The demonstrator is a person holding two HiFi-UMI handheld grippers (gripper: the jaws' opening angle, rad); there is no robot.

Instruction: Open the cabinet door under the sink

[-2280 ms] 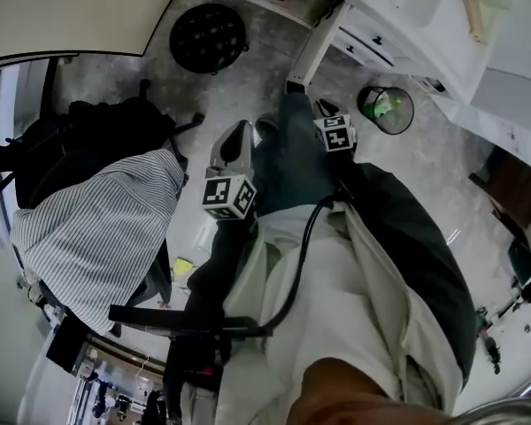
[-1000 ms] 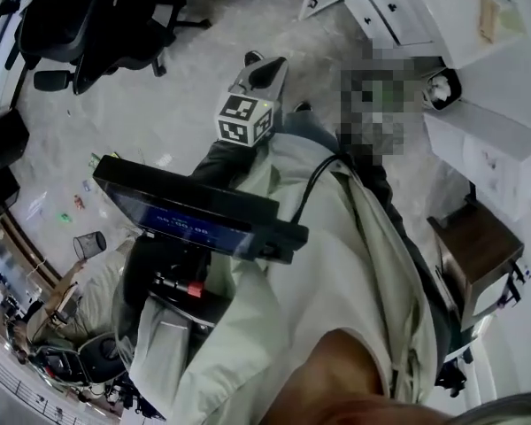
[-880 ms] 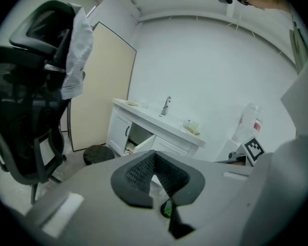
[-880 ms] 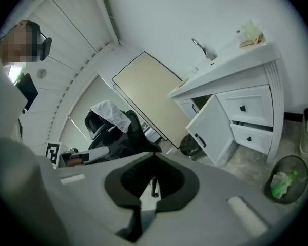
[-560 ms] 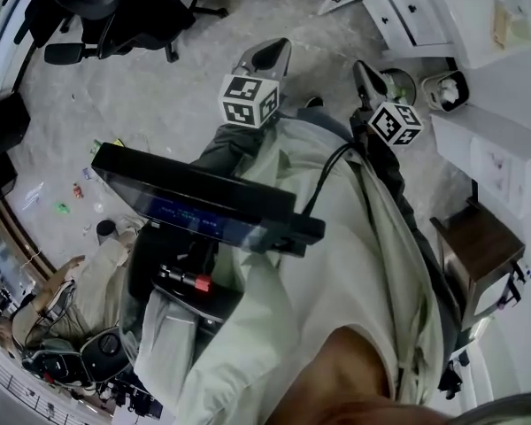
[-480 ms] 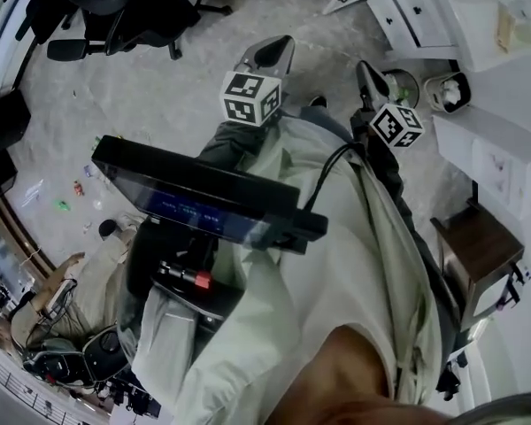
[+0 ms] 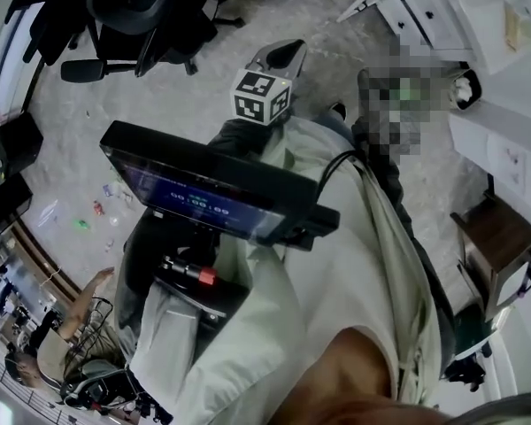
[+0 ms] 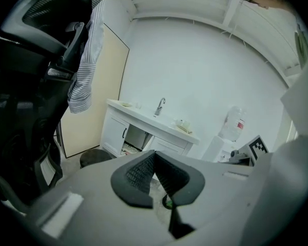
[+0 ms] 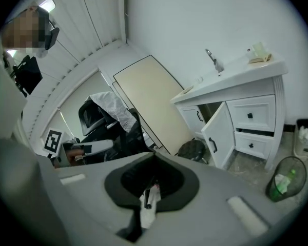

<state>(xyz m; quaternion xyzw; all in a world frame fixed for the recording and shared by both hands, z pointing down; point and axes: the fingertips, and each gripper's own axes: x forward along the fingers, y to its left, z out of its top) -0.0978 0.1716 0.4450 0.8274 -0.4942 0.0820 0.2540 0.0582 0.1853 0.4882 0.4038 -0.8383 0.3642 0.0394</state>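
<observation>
The white sink cabinet (image 9: 231, 111) stands against the wall with a faucet (image 9: 212, 60) on top. Its under-sink door (image 9: 218, 135) is swung open, showing a dark opening (image 9: 213, 109) behind it. From the left gripper view the same cabinet (image 8: 143, 129) is far off across the room. My left gripper (image 8: 154, 155) is shut and holds nothing; in the head view its marker cube (image 7: 264, 96) is above my chest. My right gripper (image 9: 154, 158) is shut and empty too, well short of the cabinet. A mosaic patch hides it in the head view.
A wire waste basket (image 9: 285, 181) sits right of the cabinet, and a black round stool (image 9: 192, 150) left of the door. Two drawers (image 9: 251, 129) are beside the door. An office chair (image 7: 150, 7) with a striped shirt (image 8: 87, 60) stands left. A water bottle (image 8: 233, 124) stands beyond the sink.
Both grippers have shifted a little to the right and forward in the head view. The right one now lies under the mosaic patch. Both stay shut.
</observation>
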